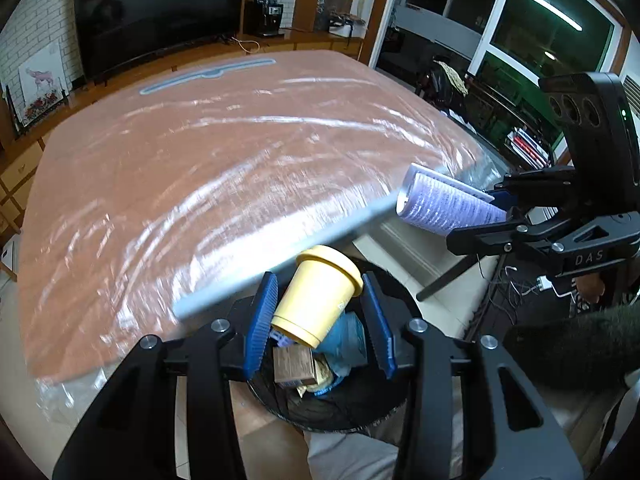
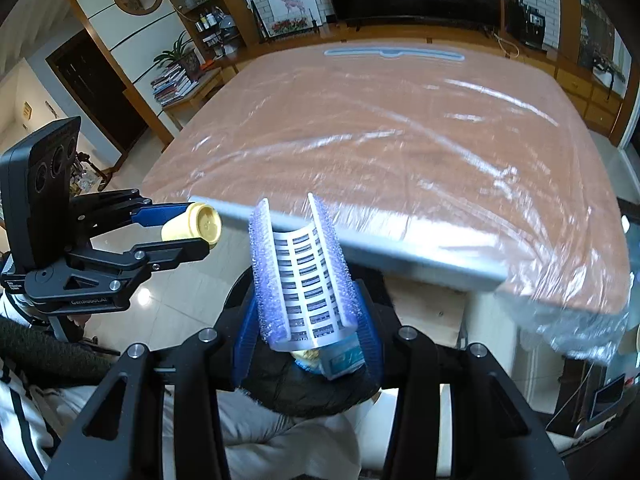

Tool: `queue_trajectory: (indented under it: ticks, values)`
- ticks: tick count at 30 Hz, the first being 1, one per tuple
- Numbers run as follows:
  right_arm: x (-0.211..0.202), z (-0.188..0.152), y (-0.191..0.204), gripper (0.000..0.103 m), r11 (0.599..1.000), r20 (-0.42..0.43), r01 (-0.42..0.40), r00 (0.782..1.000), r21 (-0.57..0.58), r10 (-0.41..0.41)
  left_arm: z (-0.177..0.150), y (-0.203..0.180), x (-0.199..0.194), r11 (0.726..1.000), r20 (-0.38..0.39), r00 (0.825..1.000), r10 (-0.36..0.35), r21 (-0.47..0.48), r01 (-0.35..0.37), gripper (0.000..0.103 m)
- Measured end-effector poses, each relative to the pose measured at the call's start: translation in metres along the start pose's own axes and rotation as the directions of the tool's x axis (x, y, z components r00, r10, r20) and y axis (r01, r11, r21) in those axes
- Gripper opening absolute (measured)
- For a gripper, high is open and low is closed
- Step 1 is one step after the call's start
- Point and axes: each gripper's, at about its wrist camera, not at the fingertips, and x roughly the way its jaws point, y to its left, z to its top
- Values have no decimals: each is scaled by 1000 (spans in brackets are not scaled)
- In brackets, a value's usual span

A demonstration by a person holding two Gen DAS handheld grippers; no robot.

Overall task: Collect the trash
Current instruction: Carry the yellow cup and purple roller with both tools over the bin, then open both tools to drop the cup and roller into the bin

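Trash bin [image 1: 352, 412] sits directly below your left gripper [image 1: 320, 312], whose blue fingers [image 1: 262, 320] clamp the yellow cup [image 1: 318, 294], rim tilted up toward the table [image 1: 200, 160]. Your right gripper [image 2: 306, 336] is clamped on the purple hair roller [image 2: 302, 276], long axis pointing forward, also over the bin's mouth. Left looks nearer to dropping straight down.
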Motion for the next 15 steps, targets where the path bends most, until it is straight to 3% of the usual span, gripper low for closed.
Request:
queue_trajectory:
  ticks: [15]
  values:
    - [28, -44, 6, 44, 1000, -110, 4, 994, -2, -4, -48, -15, 30, 1000, -108, 994, 8, -3, -8, 45]
